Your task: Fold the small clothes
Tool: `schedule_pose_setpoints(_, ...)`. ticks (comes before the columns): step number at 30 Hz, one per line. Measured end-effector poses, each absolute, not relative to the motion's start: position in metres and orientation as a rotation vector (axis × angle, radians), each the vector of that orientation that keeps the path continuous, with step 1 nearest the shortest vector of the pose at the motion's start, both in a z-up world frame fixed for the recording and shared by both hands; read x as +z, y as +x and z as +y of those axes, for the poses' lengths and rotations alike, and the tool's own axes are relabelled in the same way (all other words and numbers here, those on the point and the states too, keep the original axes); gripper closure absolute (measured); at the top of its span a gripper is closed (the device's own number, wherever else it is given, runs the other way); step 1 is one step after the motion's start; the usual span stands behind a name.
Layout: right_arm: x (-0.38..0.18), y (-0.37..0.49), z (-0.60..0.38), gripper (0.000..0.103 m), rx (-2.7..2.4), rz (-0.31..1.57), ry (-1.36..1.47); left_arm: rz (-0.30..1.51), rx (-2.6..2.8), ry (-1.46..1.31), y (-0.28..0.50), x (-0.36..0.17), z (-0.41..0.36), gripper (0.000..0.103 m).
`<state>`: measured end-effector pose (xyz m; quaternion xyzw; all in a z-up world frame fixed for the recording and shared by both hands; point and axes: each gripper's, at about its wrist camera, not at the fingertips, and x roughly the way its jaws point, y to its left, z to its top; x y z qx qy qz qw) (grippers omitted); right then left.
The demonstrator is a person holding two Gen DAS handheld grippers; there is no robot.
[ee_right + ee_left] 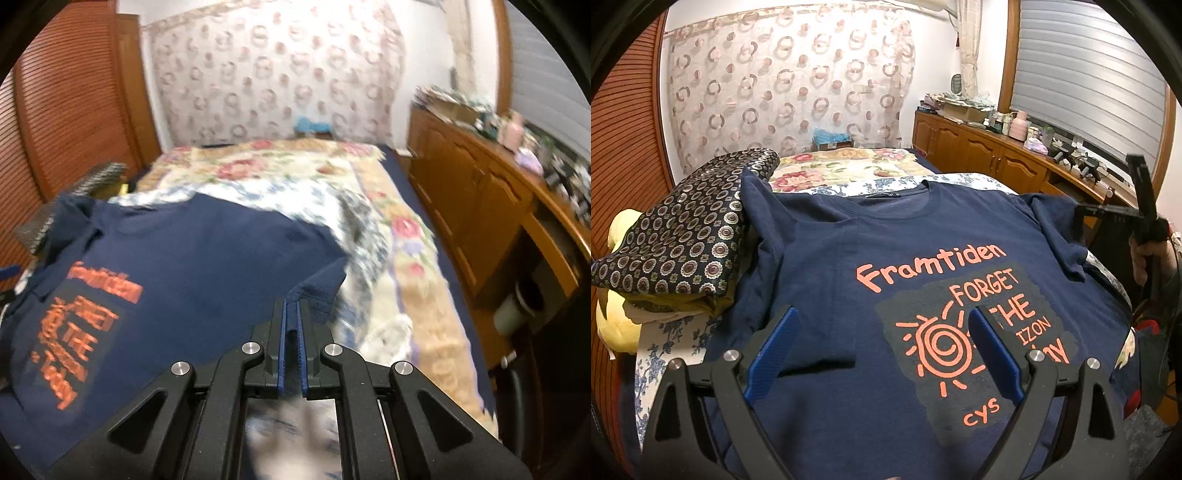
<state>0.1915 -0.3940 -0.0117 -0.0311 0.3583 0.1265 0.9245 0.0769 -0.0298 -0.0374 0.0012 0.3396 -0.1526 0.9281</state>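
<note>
A navy T-shirt (849, 258) with orange print lies face up on the bed, collar at the far end. Its left sleeve is folded in over the front. My left gripper (882, 317) is open and empty, hovering over the shirt's lower front. My right gripper (291, 306) is shut on the shirt's right sleeve (314, 291) and lifts its edge off the bed; the right wrist view is blurred. The right gripper also shows in the left wrist view (1082, 210) at the shirt's right side.
A dark patterned folded cloth (679, 236) lies on yellow items at the shirt's left. The floral bedspread (406, 258) covers the bed beyond. A wooden cabinet (997, 155) with clutter runs along the right. A louvred wooden door (74, 110) stands at the left.
</note>
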Motion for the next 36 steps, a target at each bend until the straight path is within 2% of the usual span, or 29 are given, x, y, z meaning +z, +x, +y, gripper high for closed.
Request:
schedule_pose_setpoints(12,0.028,0.215,-0.266,0.100,0.517,0.668,-0.136,0.689,-0.297,-0.016,0.074,-0.033,-0.017,0.010)
schedule_pose_setpoints(13,0.028,0.216,-0.261,0.096,0.524,0.664,-0.136,0.690,-0.293,-0.018,0.074,-0.033,-0.015,0.010)
schedule_pose_setpoints(14,0.029,0.218,-0.257,0.082,0.525,0.660,-0.140,0.690,-0.292,-0.019,0.073,-0.033,-0.013,0.010)
schedule_pose_setpoints(16,0.028,0.222,-0.257,0.070,0.500,0.658,-0.140,0.691,-0.290,-0.023,0.073,-0.033,-0.012,0.010)
schedule_pose_setpoints(24,-0.006,0.234,-0.299,0.063,0.390,0.746,-0.160,0.698,-0.268,-0.015,0.081,-0.034,-0.008,0.010)
schedule_pose_setpoints(33,-0.066,0.243,-0.321,0.062,0.328,0.860,-0.192,0.696,-0.236,-0.006,0.099,-0.029,0.011,0.010)
schedule_pose_setpoints(36,-0.076,0.242,-0.318,0.059,0.323,0.880,-0.209,0.680,-0.235,0.008,0.108,-0.023,0.021,0.010)
